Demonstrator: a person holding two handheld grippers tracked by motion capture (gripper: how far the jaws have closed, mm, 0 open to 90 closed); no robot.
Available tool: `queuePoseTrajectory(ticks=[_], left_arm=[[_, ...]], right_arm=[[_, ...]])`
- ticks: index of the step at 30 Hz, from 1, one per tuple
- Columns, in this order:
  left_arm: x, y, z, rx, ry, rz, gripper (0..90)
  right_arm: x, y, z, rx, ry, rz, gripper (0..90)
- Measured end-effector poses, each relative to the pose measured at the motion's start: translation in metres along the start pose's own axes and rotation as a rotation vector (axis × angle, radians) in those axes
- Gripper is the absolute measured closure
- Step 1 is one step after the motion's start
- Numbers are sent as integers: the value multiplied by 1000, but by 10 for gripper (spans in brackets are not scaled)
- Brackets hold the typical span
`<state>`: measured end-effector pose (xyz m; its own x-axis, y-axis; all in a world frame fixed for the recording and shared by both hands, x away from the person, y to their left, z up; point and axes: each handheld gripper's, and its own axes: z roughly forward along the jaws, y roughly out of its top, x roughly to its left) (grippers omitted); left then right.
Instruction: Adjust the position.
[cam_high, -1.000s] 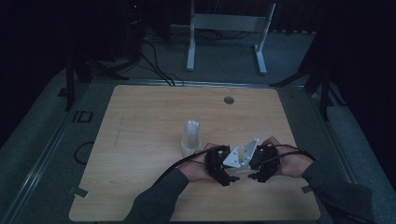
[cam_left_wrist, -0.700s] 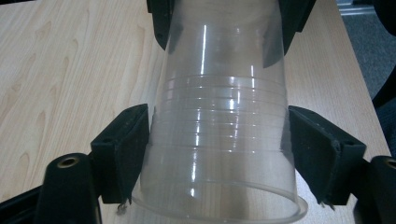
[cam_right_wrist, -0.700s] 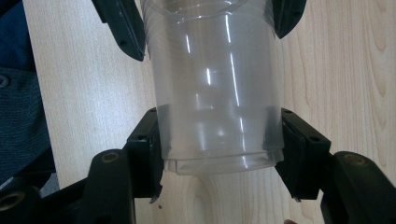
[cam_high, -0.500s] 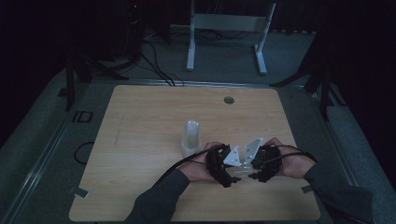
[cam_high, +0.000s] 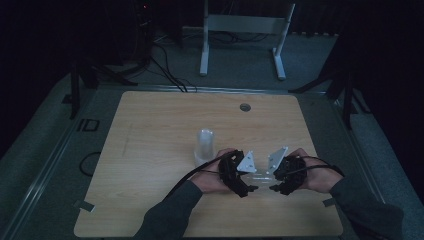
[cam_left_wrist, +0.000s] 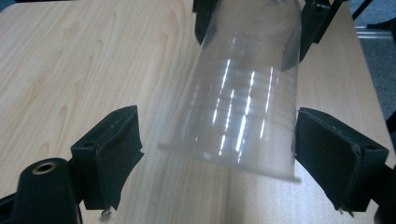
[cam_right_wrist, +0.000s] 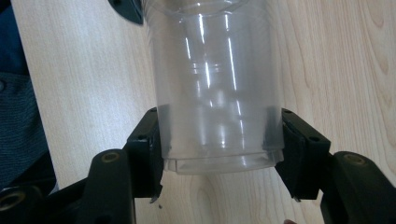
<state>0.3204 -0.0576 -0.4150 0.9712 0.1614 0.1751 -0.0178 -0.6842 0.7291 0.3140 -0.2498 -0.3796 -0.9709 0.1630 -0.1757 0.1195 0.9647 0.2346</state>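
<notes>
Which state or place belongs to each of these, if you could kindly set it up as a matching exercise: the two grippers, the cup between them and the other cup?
Things:
1. left gripper
2. right gripper
3. held cup
4. standing cup

States or places:
A. jaws clamped on one end of a cup
B. upright on the table, beyond the left hand
C. jaws open, one on either side of a cup's wide end
D. lying sideways between the two grippers

Pairs: 1-C, 2-A, 3-D, 4-B

wooden table, upright cup stack
</notes>
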Motion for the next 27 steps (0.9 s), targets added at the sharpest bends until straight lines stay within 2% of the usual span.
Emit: queuePoseTrajectory(ticks=[6, 15, 27], left_arm=[[2, -3, -1, -16, 4, -25, 159], [6, -9, -4, -29, 39, -66, 168], [8, -12, -8, -47, 34, -97, 221]], right_arm=[[-3, -8, 2, 6, -15, 48, 412], [-7, -20, 3, 11, -47, 117, 413], [-8, -40, 3, -67, -70, 201, 413]])
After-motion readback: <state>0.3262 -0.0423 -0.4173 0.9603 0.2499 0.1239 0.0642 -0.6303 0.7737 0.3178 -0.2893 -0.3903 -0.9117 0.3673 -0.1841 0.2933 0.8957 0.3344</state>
